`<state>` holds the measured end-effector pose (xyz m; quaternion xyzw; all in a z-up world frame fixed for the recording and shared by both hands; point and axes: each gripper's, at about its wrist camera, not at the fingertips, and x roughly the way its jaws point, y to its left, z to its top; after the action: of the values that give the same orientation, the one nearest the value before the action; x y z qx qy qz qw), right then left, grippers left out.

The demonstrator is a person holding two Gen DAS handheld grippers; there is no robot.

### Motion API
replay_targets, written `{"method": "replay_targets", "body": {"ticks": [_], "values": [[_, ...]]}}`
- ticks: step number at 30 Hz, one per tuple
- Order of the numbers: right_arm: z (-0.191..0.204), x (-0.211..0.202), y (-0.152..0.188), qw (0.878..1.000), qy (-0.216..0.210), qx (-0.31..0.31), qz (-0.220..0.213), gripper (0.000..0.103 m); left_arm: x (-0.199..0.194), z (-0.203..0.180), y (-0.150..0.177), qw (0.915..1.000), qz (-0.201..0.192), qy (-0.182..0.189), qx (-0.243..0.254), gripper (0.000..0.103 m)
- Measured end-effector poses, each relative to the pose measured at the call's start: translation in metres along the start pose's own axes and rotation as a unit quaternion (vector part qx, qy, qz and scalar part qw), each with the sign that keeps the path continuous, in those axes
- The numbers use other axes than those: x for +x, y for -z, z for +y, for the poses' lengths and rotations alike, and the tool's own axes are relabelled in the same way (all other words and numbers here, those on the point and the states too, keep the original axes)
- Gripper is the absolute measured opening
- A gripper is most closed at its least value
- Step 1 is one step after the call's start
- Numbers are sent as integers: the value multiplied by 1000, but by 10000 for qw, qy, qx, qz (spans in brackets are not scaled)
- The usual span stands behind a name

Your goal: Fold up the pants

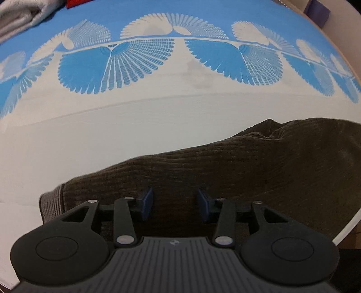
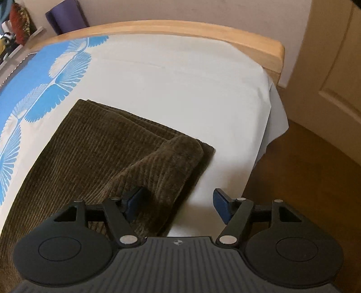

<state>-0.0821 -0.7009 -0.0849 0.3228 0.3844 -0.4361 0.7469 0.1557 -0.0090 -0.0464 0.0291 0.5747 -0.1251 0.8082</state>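
A home bedroom: a bed (image 2: 180, 90) w/ white sheet and a blue fan-print cover (image 1: 158, 56); pale wooden bed frame (image 2: 203, 31) along the far edge. Wood floor (image 2: 304, 180) and a cream panelled door (image 2: 334, 67) beside it; grey bedding (image 1: 20, 15) bunched in a corner.

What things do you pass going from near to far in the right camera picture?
Right tongs → brown pants → white sheet → wooden bed frame → wall.
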Motion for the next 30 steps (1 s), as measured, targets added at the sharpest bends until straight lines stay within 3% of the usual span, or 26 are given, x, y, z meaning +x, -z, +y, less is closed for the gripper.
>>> {"method": "replay_targets", "body": {"ticks": [8, 12, 15, 20, 23, 29, 30], "values": [[5, 8, 2, 9997, -77, -247, 19, 68, -5, -3, -4, 9999, -140, 44, -18, 51], [4, 7, -1, 9993, -321, -181, 73, 49, -7, -2, -4, 9999, -156, 57, -18, 51], [3, 4, -2, 9990, -439, -76, 71, 49, -5, 2, -3, 9999, -130, 17, -82, 51], [-18, 7, -8, 9950, -732, 673, 133, 58, -6, 1, -3, 9999, -140, 51, -60, 51], [-27, 11, -10, 9928, -752, 921, 154, 58, -5, 0, -3, 9999, -147, 47, -49, 51], [-25, 15, -10, 9930, -734, 930, 31, 60, -5, 0, -2, 9999, -158, 34, -17, 51], [-23, 15, -9, 9932, -721, 917, 2, 55, -5, 0, -2, 9999, -157, 18, -14, 51]]}}
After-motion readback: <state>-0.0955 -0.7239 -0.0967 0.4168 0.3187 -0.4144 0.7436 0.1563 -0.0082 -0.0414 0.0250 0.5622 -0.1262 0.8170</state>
